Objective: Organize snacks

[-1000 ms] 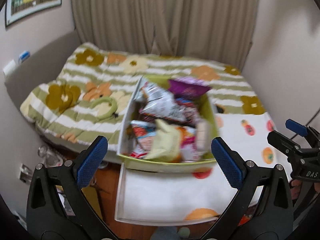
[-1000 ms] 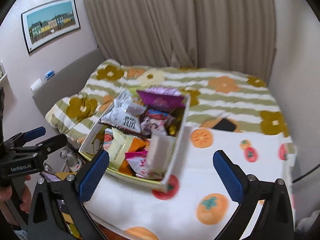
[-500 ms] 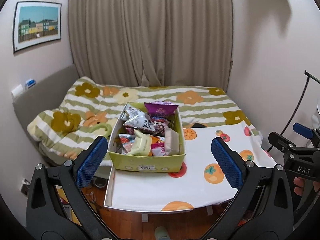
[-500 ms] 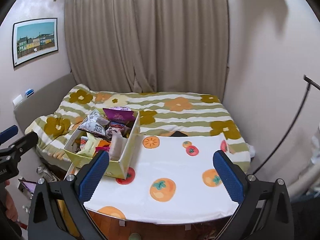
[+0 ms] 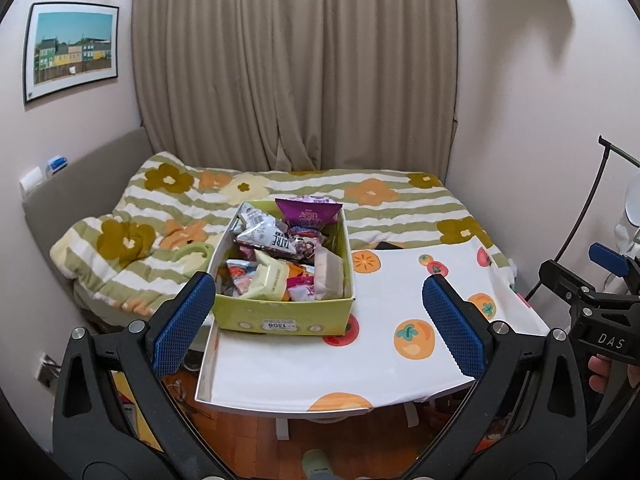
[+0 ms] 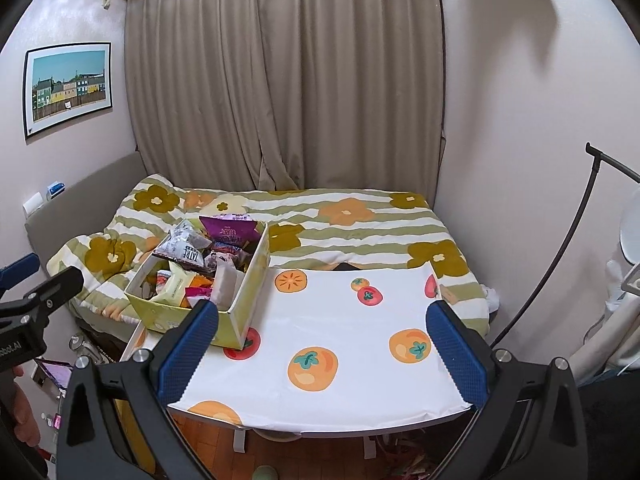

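Note:
A yellow-green box [image 5: 280, 316] full of snack packets stands on the left part of a white table [image 5: 384, 368] with a fruit-print cloth. A purple bag [image 5: 308, 212] and a silver bag [image 5: 266, 236] stick out at its far end. The box also shows in the right wrist view [image 6: 236, 312], with the purple bag [image 6: 232, 230] at the back. My left gripper [image 5: 320, 324] is open and empty, held back from the table in front of the box. My right gripper [image 6: 320, 344] is open and empty, above the table's near edge, right of the box.
A bed with a striped flower blanket [image 5: 360, 196] lies behind the table, against beige curtains. A black phone [image 5: 388, 245] lies at the table's far edge. Wooden floor [image 5: 320, 432] shows below the table. A black stand pole [image 6: 560, 260] leans at the right wall.
Both grippers have pulled back and up from the box, so the whole table and room now show. Both stay open and empty.

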The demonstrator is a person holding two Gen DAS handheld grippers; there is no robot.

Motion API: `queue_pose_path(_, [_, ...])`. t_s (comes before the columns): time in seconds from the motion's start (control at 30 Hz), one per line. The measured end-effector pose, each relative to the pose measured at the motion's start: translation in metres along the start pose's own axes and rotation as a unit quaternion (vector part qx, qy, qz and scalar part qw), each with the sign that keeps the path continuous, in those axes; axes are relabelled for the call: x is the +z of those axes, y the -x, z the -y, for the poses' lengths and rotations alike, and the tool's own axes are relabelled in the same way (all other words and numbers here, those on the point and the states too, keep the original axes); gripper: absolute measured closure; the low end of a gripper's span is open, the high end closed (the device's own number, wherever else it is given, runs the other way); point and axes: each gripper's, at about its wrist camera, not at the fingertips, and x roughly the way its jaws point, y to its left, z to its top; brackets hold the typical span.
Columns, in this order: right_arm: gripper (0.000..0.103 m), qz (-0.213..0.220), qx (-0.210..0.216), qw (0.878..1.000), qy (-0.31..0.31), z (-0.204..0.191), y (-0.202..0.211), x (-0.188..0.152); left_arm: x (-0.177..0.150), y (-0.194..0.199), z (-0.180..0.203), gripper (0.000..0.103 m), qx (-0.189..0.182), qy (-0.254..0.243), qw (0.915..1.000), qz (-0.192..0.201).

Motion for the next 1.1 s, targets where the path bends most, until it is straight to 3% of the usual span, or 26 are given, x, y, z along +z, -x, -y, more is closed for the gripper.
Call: queue_pose_path(1.1, [0.000,-0.006,-0.011,1.000,-0.015,0.013,-0.010,0.005,0.010,-0.023,0.010,0.000,0.000,-0.011,0.9999,0.003])
